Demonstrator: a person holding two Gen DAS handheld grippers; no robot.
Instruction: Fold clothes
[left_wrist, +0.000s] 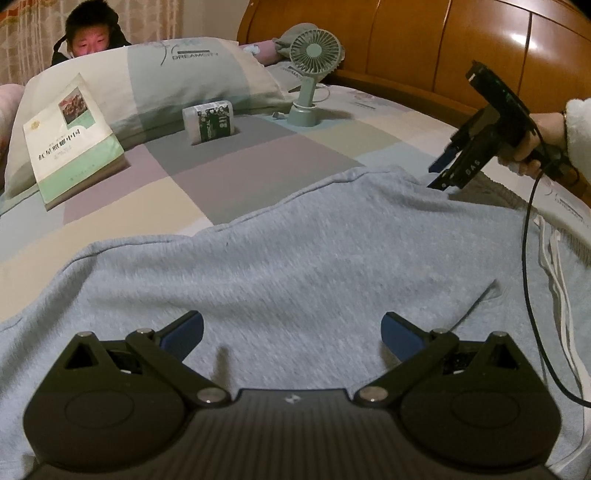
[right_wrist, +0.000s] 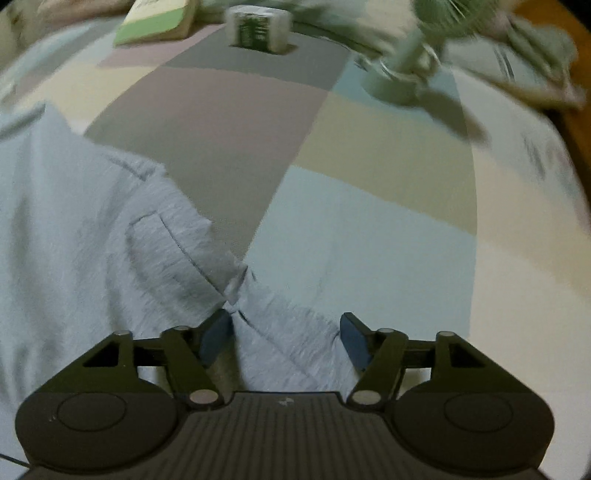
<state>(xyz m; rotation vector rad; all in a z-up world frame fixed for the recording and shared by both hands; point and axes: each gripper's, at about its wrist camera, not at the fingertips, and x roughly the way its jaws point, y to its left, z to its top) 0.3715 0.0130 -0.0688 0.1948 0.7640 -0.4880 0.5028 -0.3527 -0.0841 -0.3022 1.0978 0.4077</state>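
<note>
- The left tool (left_wrist: 291, 338) hovers low over the middle of the grey garment (left_wrist: 295, 258), its jaws wide apart and holding nothing.
- The right tool (right_wrist: 286, 341) is also open and empty; the garment's corner (right_wrist: 236, 284) lies between its pads, so this hand seems nearer to a grasp.
- The garment lies spread on the bed (left_wrist: 229, 177), its long axis running left to right.
- Further away stand a book (left_wrist: 74, 144) and a fan (left_wrist: 314, 55).
</note>
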